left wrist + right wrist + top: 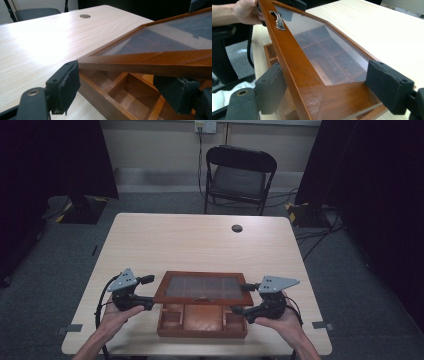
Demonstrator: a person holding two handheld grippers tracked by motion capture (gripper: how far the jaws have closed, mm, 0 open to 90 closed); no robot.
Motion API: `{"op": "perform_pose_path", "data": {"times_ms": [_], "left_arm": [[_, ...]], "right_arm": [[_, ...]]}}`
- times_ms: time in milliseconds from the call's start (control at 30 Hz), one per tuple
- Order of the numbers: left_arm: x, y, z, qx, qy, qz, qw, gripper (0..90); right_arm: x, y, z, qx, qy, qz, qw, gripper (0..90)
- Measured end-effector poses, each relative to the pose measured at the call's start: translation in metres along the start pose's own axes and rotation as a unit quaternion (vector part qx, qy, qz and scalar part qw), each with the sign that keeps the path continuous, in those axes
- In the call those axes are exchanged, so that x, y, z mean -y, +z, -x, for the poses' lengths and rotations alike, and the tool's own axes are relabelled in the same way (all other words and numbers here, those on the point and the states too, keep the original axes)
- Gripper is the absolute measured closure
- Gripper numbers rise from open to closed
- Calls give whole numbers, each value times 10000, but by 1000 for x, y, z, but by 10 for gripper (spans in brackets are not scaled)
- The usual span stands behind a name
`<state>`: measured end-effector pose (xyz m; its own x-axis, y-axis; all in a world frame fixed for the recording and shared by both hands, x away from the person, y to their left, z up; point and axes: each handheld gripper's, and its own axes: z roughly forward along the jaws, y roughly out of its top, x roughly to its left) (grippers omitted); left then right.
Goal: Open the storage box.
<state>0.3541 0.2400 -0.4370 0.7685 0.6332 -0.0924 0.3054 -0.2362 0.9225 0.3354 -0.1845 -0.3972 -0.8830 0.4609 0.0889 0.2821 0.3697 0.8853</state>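
I find the wooden box (202, 321) at the near edge of the table (190, 240), its compartments exposed. The glass-paned lid (203, 288) is raised, tilted up at its front edge, with a metal handle (277, 20) on that front rail. My left gripper (145, 293) straddles the lid's left corner with its jaws spread, the pads not pressing the wood. My right gripper (241, 298) brackets the lid's right corner; I cannot tell whether its pads press the frame.
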Motion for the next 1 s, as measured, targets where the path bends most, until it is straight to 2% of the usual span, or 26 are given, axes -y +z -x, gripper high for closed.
{"op": "perform_pose_path", "data": {"times_ms": [133,167,367,500,867,1000], "left_arm": [[-3,1,-3,32,14,18,10000,202],[-4,2,-3,68,-56,20,10000,199],[-15,6,-4,66,59,113,9999,206],[-17,7,-5,124,52,150,9998,240],[-21,11,-8,124,96,242,9996,295],[-23,13,-8,190,114,257,9994,368]], "right_arm": [[-2,0,4,28,36,32,10000,206],[-3,0,5,41,43,23,10000,205],[-8,-1,14,1,175,199,9996,283],[-10,-2,19,5,215,284,9994,332],[-14,1,29,56,369,352,9987,385],[-15,3,34,84,415,429,9982,404]]}}
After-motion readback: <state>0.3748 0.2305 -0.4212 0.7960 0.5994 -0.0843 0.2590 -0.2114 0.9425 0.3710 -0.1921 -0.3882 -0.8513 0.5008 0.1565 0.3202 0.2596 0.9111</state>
